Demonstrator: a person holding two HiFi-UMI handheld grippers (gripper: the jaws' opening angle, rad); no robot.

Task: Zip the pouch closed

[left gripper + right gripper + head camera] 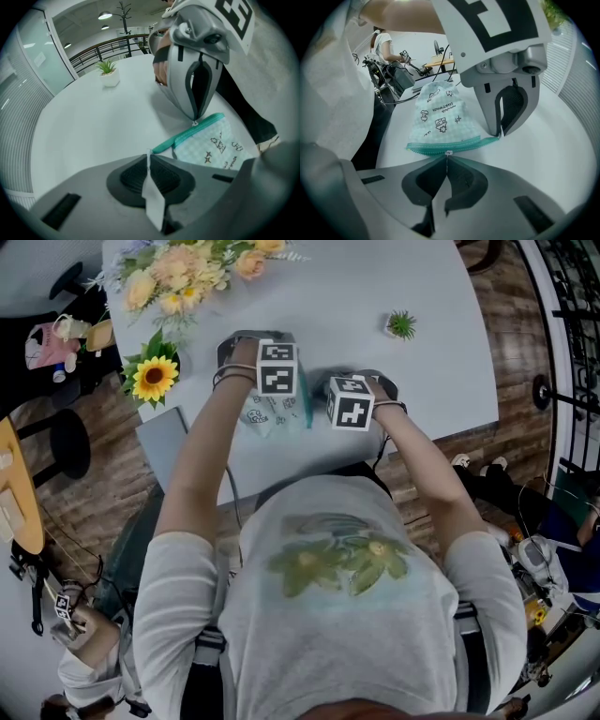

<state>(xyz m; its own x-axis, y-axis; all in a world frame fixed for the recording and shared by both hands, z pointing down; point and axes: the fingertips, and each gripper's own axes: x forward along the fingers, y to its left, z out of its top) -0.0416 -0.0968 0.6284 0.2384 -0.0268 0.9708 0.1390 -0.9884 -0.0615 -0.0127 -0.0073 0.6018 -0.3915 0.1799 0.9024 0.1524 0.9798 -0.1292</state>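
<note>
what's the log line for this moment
left gripper: shut on end tab | right gripper: shut on zipper pull | pouch: on table

Left hand-held gripper (281,382) and right hand-held gripper (349,407) at pouch (266,416)

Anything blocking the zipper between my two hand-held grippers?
Nothing visible. The teal zipper lies bare between the pull in the right hand-held gripper and the tab in the left hand-held gripper.

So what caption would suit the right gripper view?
The right hand-held gripper pinches the zipper pull of a checked pouch; the left hand-held gripper grips its end.
</note>
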